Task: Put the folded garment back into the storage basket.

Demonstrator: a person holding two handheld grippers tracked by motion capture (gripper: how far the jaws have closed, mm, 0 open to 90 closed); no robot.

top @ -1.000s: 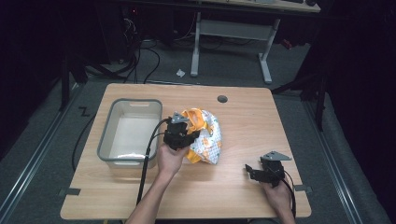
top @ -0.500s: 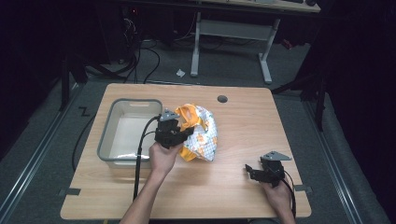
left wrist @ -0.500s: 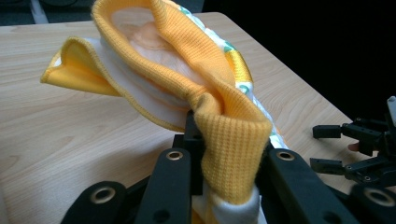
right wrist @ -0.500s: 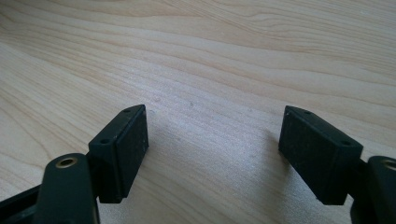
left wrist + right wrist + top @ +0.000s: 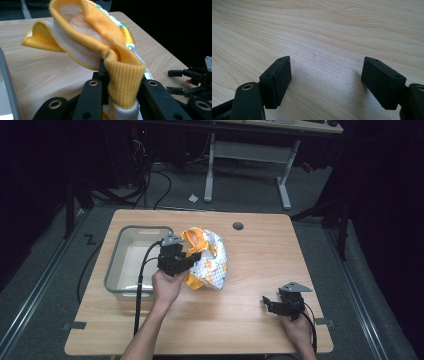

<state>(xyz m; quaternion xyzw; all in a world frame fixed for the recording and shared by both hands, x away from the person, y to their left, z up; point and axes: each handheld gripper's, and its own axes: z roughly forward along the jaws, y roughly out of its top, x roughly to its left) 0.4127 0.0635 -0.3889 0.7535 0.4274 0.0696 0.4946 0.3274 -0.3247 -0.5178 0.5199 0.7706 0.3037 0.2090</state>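
A crumpled cloth (image 5: 211, 262), orange-yellow and white with a small print, hangs partly lifted over the middle of the wooden table (image 5: 260, 250). My left gripper (image 5: 191, 257) is shut on its yellow ribbed edge, right beside the bin. In the left gripper view the cloth (image 5: 100, 32) bunches between the jaws of that gripper (image 5: 122, 87) and drapes upward. My right gripper (image 5: 268, 305) rests on the table near the front right, open with nothing between its fingers. The right gripper view has its jaws (image 5: 327, 75) spread wide above bare wood. It is also visible in the left gripper view (image 5: 181, 81).
A grey plastic bin (image 5: 116, 257) stands at the table's left, with its rim (image 5: 5, 75) at the left gripper view's edge. A round cable hole (image 5: 238, 226) sits near the far edge. Beyond the table are a desk frame (image 5: 282, 175) and floor cables (image 5: 165, 180).
My left gripper has moved left toward the bin and risen a little, pulling the cloth along with it. The right gripper has stayed where it was.
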